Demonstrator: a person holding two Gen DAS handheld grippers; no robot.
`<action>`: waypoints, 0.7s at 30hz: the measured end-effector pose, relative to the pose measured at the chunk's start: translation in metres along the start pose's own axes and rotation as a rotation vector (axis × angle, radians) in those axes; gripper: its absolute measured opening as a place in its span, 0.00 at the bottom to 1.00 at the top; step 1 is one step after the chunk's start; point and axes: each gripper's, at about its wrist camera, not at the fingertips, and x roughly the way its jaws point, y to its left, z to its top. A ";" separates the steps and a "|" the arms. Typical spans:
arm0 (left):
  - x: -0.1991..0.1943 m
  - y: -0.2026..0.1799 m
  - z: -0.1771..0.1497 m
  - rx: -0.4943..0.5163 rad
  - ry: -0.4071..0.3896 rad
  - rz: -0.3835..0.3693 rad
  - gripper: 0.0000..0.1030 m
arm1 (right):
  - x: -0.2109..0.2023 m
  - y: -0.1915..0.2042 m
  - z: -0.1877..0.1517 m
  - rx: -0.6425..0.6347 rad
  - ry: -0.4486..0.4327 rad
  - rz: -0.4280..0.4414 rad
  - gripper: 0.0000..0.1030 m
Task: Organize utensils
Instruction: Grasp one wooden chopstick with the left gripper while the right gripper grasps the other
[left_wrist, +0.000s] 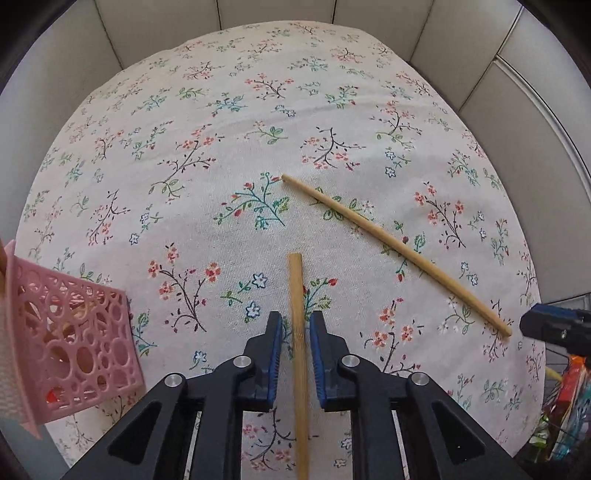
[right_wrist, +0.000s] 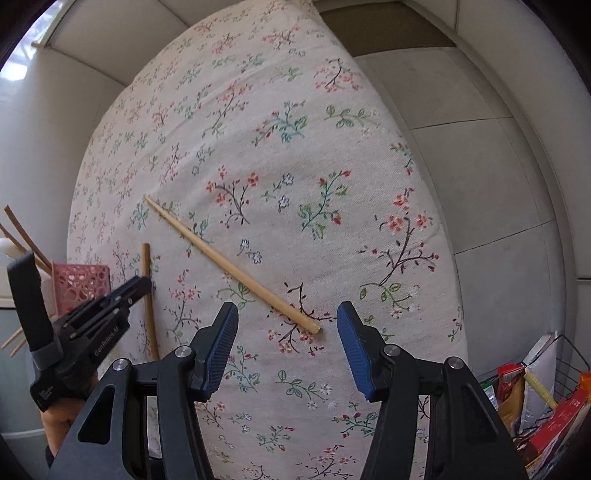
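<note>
Pale grey wall panels close in behind a table draped in a flowered tablecloth (left_wrist: 229, 122), and everything sits on that cloth. Between the blue pads of the left gripper (left_wrist: 296, 325) runs a bamboo chopstick (left_wrist: 297, 295), pointing straight out past the fingertips; the jaws stand narrowly apart with a sliver of cloth showing on either side of the stick, so the pads do not visibly press on it. From the right wrist view this same stick (right_wrist: 147, 266) rises beside the left gripper's black nose. The right gripper (right_wrist: 287, 325) hangs with its jaws well apart and nothing between the pads; just beyond its fingertips lies the thick end of a second chopstick (left_wrist: 399, 254), flat on the cloth, slanting away from the held stick. Left of the held chopstick stands a pink perforated basket (left_wrist: 77, 350), with more chopsticks poking out of it. Off the table's right edge a wire basket (right_wrist: 569, 354) holds colourful packets.
</note>
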 end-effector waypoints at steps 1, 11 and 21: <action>0.000 0.001 0.001 -0.005 -0.016 0.001 0.19 | 0.005 0.001 -0.001 -0.020 0.011 -0.005 0.57; 0.001 0.004 -0.005 -0.023 -0.050 0.034 0.07 | 0.030 0.033 -0.030 -0.435 -0.031 -0.272 0.39; -0.034 0.009 -0.035 -0.015 -0.118 0.028 0.07 | 0.019 0.047 -0.068 -0.618 -0.060 -0.308 0.08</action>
